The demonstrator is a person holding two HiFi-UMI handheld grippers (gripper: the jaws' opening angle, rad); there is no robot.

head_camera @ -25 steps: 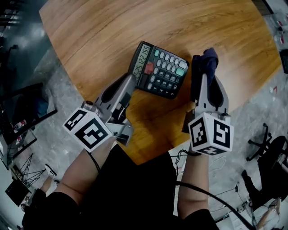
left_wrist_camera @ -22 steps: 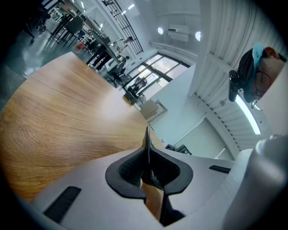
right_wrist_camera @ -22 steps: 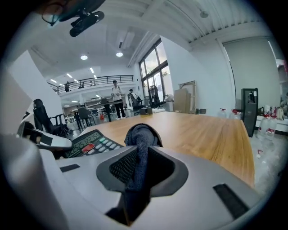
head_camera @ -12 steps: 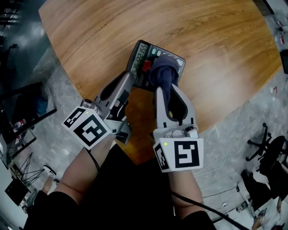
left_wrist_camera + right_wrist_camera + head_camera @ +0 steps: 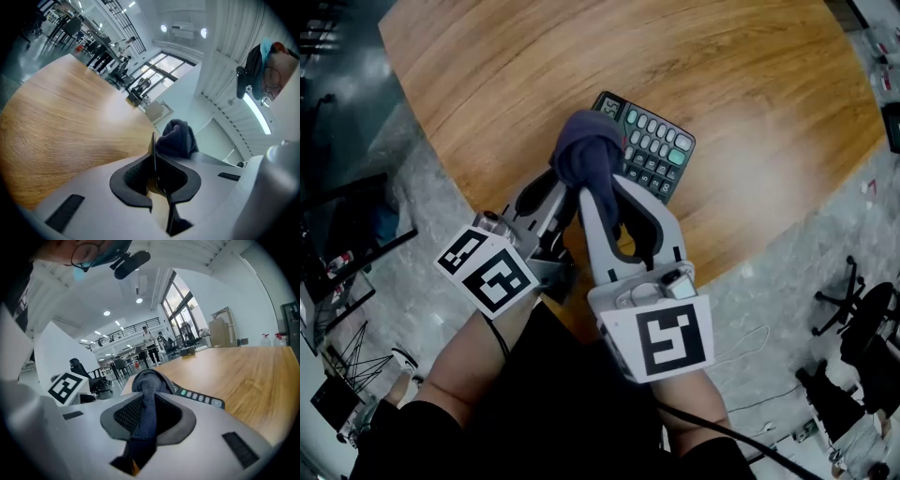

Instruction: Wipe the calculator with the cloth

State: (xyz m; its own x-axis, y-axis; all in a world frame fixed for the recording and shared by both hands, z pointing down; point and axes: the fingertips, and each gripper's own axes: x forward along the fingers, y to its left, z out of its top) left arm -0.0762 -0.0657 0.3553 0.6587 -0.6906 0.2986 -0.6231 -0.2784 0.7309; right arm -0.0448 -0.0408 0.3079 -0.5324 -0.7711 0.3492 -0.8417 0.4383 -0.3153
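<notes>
The dark calculator (image 5: 654,150) lies on the round wooden table (image 5: 722,84), near its front edge. My left gripper (image 5: 553,187) is shut on the calculator's thin left edge (image 5: 153,147), seen edge-on between the pads. My right gripper (image 5: 602,186) is shut on a bunched dark blue cloth (image 5: 586,150). The cloth sits over the calculator's left end and hides the display. In the right gripper view the cloth (image 5: 147,385) runs between the jaws, with the key rows (image 5: 201,398) just beyond. The left gripper view shows the cloth (image 5: 176,138) right behind its jaws.
The table's curved front edge (image 5: 741,253) runs close to both grippers, with grey floor below. An office chair (image 5: 853,300) stands at the right. A cable (image 5: 741,342) trails on the floor. The wood stretches bare beyond the calculator.
My right gripper has swept the cloth leftwards, from off the calculator's right side, across the keys, onto its left end. The left gripper and calculator have stayed put.
</notes>
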